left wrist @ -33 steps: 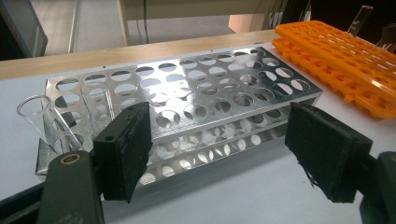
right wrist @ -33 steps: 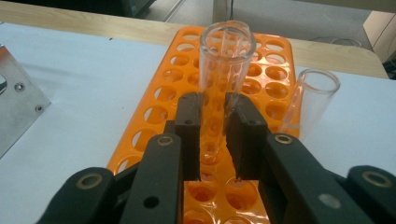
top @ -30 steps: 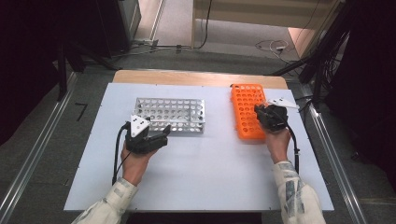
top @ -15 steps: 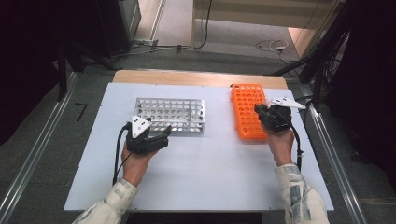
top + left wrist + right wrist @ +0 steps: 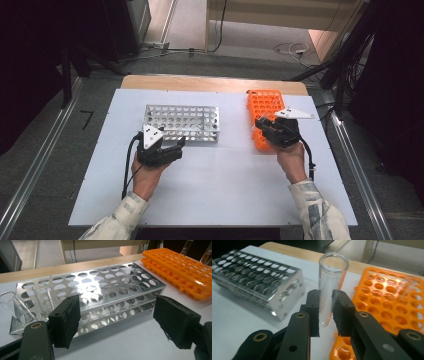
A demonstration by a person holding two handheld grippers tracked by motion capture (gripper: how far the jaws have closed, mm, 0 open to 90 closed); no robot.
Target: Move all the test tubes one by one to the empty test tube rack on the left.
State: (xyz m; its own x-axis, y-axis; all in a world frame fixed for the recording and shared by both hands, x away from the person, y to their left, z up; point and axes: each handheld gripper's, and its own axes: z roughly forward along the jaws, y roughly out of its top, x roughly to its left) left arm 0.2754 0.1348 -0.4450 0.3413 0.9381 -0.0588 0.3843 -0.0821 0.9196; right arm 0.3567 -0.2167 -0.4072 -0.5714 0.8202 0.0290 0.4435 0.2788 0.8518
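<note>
A clear glass tube (image 5: 331, 282) is held upright, mouth up, by the closed jaws of the right gripper (image 5: 325, 312) above the orange rack (image 5: 384, 305). The left gripper (image 5: 120, 322) is held wide open and empty, low before the metal rack (image 5: 95, 290) on the surface (image 5: 225, 185).

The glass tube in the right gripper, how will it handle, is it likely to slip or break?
The clear tube looks smooth and thin-walled, so it may slip between the right gripper's pads and could crack if squeezed hard. Being round, it would probably roll if laid on the table.

Metal rack (image 5: 182, 122) on counter (image 5: 215, 190) at 11 o'clock, plastic rack (image 5: 262, 105) at 1, well apart.
</note>
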